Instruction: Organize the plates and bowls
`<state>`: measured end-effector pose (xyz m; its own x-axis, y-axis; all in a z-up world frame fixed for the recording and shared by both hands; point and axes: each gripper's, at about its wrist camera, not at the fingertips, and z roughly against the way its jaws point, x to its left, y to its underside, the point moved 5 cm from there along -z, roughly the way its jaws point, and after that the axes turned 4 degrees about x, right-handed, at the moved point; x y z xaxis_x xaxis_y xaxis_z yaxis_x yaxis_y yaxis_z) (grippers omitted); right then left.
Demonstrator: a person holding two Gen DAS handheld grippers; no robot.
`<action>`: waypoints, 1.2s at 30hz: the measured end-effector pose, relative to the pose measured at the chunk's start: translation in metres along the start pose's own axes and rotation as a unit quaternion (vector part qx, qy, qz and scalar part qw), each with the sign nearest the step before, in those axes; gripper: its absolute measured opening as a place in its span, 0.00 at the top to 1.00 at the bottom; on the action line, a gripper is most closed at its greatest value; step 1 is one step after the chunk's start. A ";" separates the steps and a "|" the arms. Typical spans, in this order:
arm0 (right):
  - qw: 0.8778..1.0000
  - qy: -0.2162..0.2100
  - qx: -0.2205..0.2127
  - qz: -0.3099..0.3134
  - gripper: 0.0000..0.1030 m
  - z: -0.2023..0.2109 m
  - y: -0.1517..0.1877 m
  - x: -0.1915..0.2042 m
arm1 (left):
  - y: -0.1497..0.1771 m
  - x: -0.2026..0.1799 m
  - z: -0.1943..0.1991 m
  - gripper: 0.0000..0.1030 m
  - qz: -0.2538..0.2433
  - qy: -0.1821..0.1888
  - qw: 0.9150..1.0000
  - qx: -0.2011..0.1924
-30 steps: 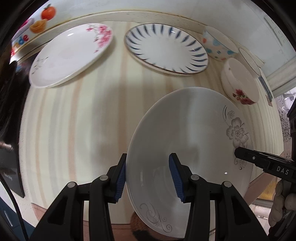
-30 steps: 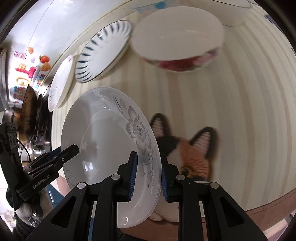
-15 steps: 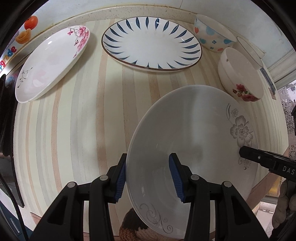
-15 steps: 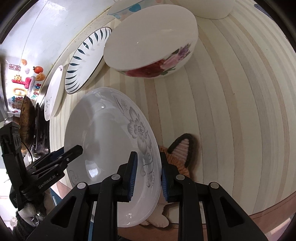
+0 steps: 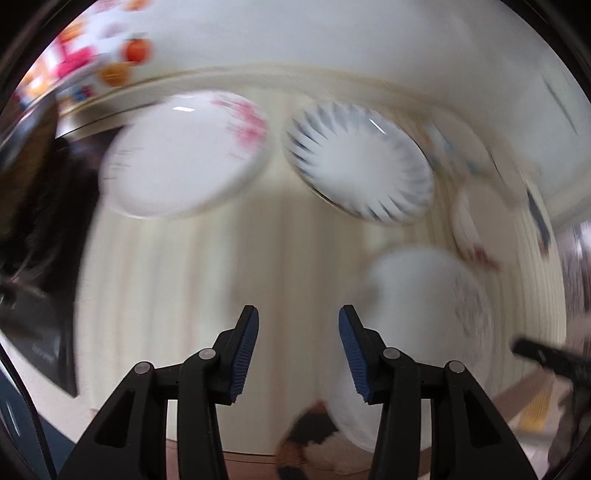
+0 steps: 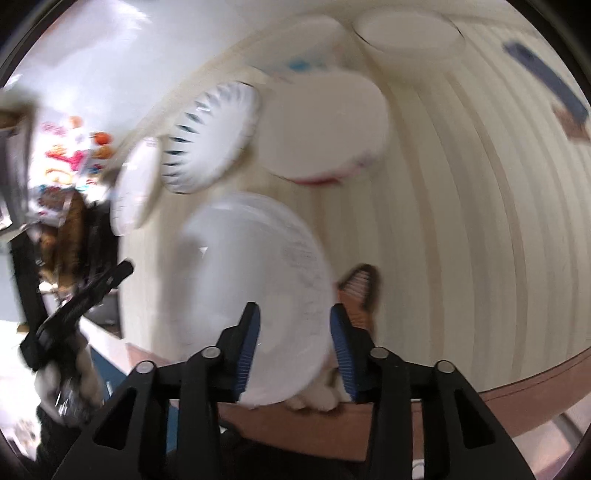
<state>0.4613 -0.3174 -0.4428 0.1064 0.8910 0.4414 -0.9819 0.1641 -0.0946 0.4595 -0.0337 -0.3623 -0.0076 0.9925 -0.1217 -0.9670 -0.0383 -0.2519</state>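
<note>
Both views are motion-blurred. The white plate with a grey flower (image 5: 421, 306) rests on the striped table (image 5: 184, 295), right of my left gripper (image 5: 298, 314), which is open with nothing between its fingers. In the right wrist view that plate (image 6: 247, 266) has its near rim lying between the fingers of my open right gripper (image 6: 293, 310), which do not clamp it. Farther back sit a pink-blossom plate (image 5: 184, 158), a blue-striped plate (image 5: 358, 166), a dotted bowl (image 5: 454, 144) and a red-flower bowl (image 6: 321, 125).
A cat-shaped orange and black mat (image 6: 358, 291) lies under the white plate's near edge at the table front. Another white bowl (image 6: 406, 33) stands at the back. A dark stove (image 5: 29, 221) borders the table's left side. A white wall with colourful stickers (image 5: 122, 62) runs behind.
Both grippers have let go of the white plate, which now rests on the table. My left gripper has pulled off to the plate's left, and my right gripper's fingers have spread apart.
</note>
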 end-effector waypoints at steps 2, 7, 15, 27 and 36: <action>0.999 -0.027 -0.008 0.020 0.51 0.008 -0.010 0.033 | -0.014 0.030 0.008 0.58 0.045 -0.008 0.999 -0.018; 0.995 -0.077 -0.018 0.068 0.50 -0.022 -0.072 0.118 | -0.043 0.094 -0.005 0.58 0.126 -0.015 0.992 -0.022; 0.988 -0.050 -0.009 0.143 0.50 -0.136 -0.204 0.230 | -0.065 0.159 -0.044 0.58 0.171 -0.028 0.985 -0.012; 0.982 -0.027 0.016 0.185 0.66 -0.247 -0.290 0.280 | -0.089 0.181 -0.082 0.64 0.187 -0.014 0.982 -0.005; 0.981 -0.042 0.034 0.187 0.76 -0.245 -0.281 0.278 | -0.091 0.179 -0.080 0.70 0.186 -0.018 0.982 -0.022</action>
<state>0.8054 -0.0120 -0.5123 -0.2734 0.8453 0.4591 -0.9584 -0.1988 -0.2047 0.5667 0.1384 -0.4379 -0.3681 0.9125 -0.1787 -0.8838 -0.4030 -0.2376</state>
